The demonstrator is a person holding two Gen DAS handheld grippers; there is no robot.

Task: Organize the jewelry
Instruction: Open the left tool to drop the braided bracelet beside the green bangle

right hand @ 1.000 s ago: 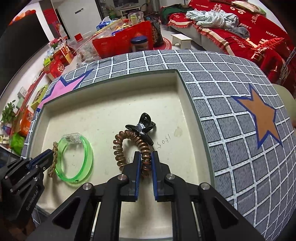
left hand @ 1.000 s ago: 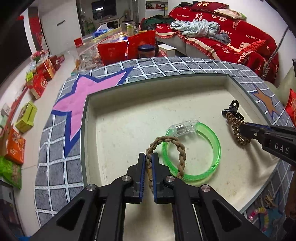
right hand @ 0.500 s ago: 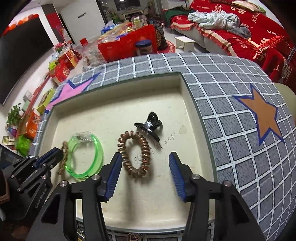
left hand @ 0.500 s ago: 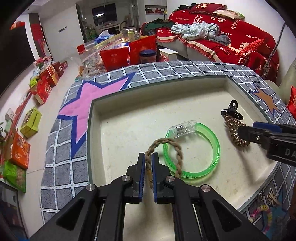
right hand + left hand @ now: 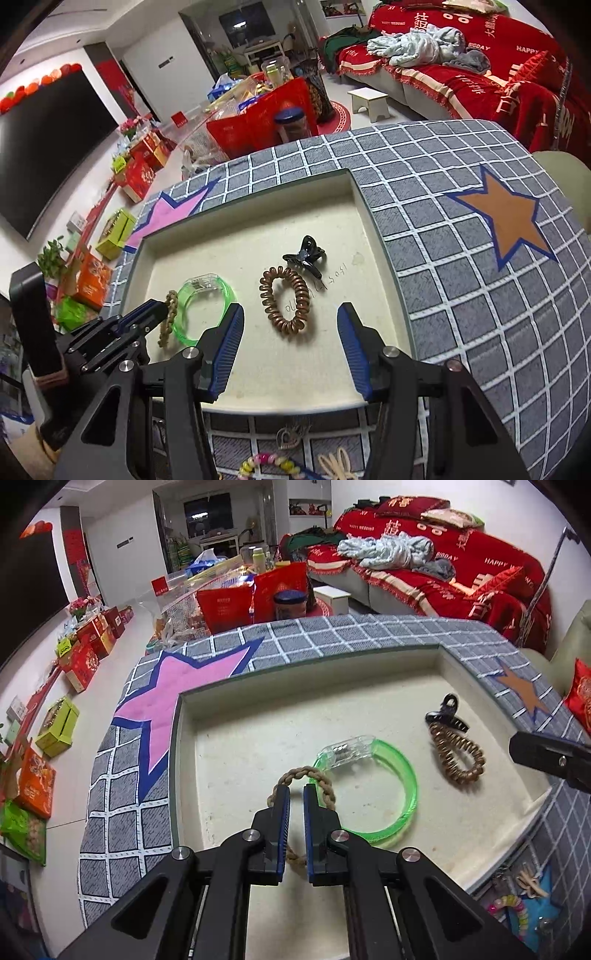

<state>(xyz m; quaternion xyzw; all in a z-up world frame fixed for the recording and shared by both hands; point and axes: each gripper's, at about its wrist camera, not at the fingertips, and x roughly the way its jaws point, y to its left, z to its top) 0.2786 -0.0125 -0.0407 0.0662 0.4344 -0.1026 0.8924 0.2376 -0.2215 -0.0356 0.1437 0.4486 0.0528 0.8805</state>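
Observation:
In the left wrist view my left gripper (image 5: 296,794) is shut on a brown braided band (image 5: 303,773), whose loop rests on the rim of a green bangle (image 5: 402,775) in the cream tray (image 5: 258,731). My right gripper (image 5: 290,306) stands open above the tray's front part. A copper coil hair tie (image 5: 303,291) lies flat on the tray floor beyond the right fingertips, free of both pads. A black claw clip (image 5: 304,256) lies just behind it. From the right wrist view the left gripper (image 5: 155,308), braided band (image 5: 168,317) and bangle (image 5: 227,293) show at the left.
The tray is sunk in a grey grid-patterned cover with a pink star (image 5: 184,690) and an orange star (image 5: 506,225). A beaded bracelet (image 5: 264,461) and a heart pendant (image 5: 291,434) hang at the front side. A red sofa (image 5: 443,565) and floor boxes (image 5: 59,723) lie beyond.
My right gripper opened and let go of the coil hair tie, which now lies in the tray by the claw clip; that gripper drew back and up. The left gripper stayed on the braided band.

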